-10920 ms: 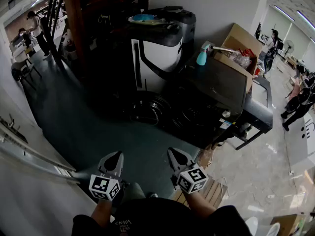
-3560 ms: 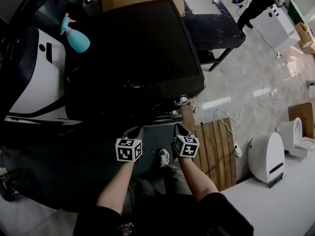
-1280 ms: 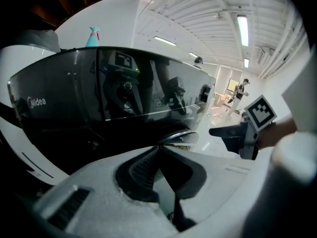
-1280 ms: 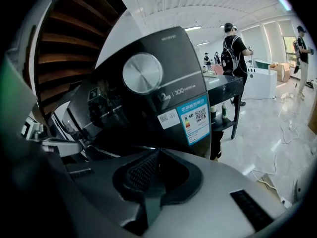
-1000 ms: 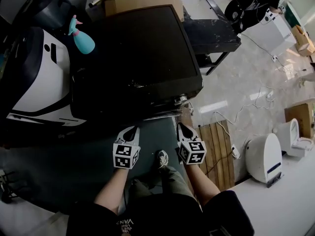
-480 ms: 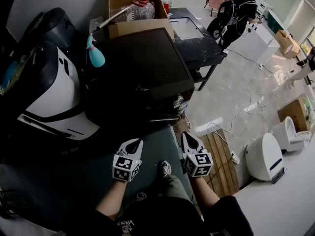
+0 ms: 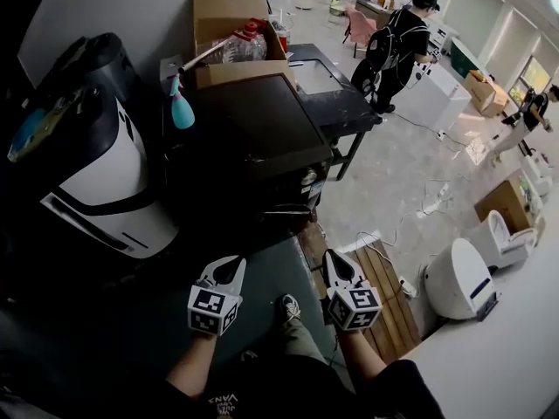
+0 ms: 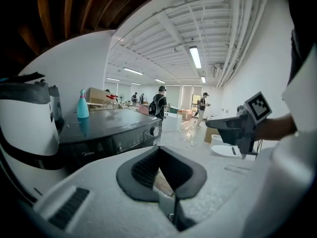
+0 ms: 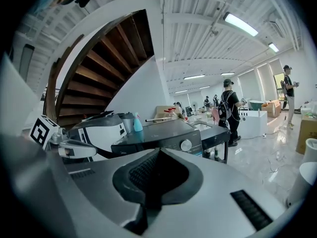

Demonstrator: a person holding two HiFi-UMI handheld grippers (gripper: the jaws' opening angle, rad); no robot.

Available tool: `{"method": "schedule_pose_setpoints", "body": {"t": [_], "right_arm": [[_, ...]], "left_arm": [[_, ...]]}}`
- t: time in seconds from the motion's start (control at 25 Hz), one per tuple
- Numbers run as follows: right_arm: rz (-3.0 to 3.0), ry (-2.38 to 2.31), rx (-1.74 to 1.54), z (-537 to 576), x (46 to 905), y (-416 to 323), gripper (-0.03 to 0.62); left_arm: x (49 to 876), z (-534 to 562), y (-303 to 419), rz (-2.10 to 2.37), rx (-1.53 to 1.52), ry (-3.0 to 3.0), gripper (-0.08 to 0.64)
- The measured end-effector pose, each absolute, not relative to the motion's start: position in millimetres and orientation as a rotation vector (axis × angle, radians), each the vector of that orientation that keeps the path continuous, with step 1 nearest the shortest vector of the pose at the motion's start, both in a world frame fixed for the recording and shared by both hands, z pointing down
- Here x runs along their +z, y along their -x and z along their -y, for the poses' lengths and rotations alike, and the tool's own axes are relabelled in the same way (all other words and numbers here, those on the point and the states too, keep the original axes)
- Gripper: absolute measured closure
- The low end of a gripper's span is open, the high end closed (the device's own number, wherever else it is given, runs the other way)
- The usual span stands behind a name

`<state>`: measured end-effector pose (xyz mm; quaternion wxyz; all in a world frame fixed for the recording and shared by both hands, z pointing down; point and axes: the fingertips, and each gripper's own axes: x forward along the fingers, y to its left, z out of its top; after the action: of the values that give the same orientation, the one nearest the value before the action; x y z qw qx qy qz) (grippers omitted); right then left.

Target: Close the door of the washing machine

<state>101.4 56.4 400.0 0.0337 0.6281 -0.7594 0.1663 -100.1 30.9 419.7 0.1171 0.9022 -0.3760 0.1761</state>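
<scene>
Hovering clear of washing machine (image 7: 253,133) | left gripper (image 7: 229,267) and right gripper (image 7: 333,260): jaws together, empty | door unseen; likely stiff, hinged, light-swinging; push its outer edge

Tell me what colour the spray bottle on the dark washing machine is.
The spray bottle is turquoise blue, clearest in the head view.
</scene>
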Motion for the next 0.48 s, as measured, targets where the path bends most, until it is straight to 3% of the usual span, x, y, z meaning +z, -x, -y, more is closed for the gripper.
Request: {"method": "schedule_pose_setpoints", "body": {"t": [0.48], "right_arm": [[2.359, -2.000, 0.452, -158.3, 368.8, -55.1, 0.592]], "left_arm": [[383.2, -128.9, 152.9, 1.005, 0.497, -2.770, 0.549]]}}
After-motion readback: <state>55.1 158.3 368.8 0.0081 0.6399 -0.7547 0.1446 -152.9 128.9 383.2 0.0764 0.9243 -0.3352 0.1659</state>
